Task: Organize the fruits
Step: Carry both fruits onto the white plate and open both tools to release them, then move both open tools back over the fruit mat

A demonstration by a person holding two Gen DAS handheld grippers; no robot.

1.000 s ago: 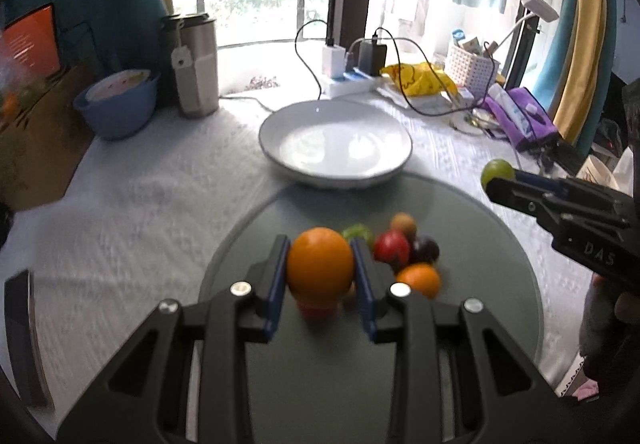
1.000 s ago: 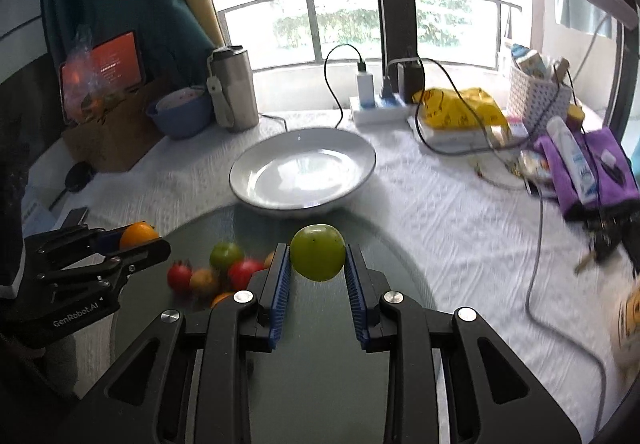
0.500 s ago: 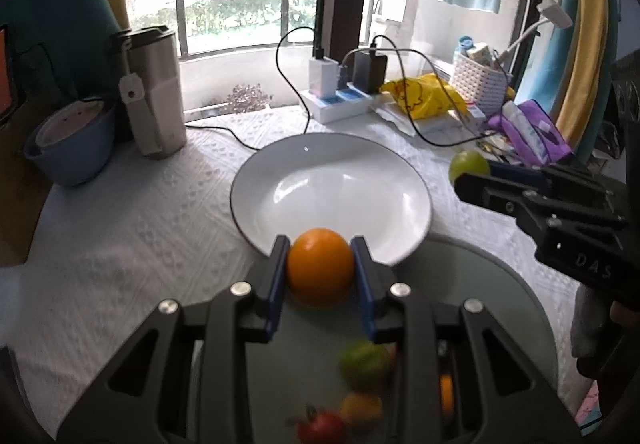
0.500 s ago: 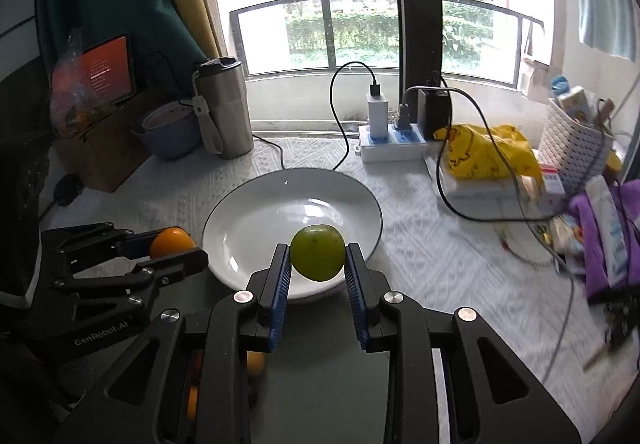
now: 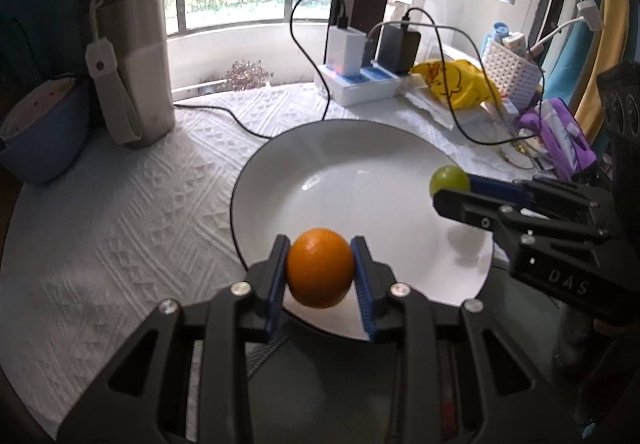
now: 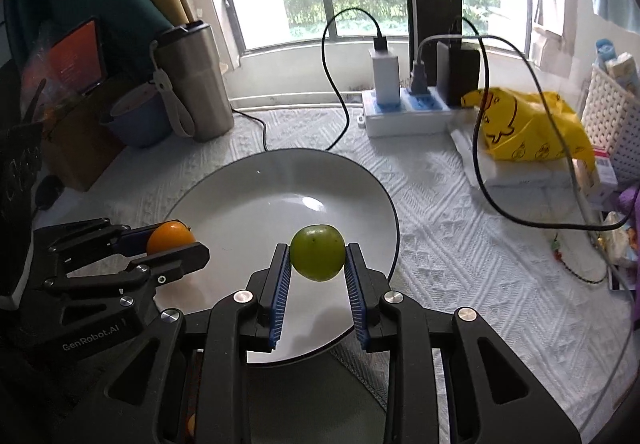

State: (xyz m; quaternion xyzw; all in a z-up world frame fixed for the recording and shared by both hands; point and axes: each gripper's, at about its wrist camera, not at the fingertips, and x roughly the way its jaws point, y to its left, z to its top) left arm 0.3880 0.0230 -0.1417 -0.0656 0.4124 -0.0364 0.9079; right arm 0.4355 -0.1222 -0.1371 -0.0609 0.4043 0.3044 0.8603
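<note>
Round, bright, lightly dimpled orange (image 5: 320, 267) at lower centre of the left wrist view, clamped between the blue pads of the left gripper (image 5: 320, 272) above the near rim of the white plate (image 5: 360, 172). Smooth green fruit (image 6: 317, 252), faintly speckled, pinched by the right gripper (image 6: 317, 264) at frame centre, raised over the plate's near right side. Both grippers level, pointing toward the window.

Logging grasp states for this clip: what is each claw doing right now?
Left claw: closed on the orange, above the white plate.
Right claw: closed on the green fruit, above that plate.
</note>
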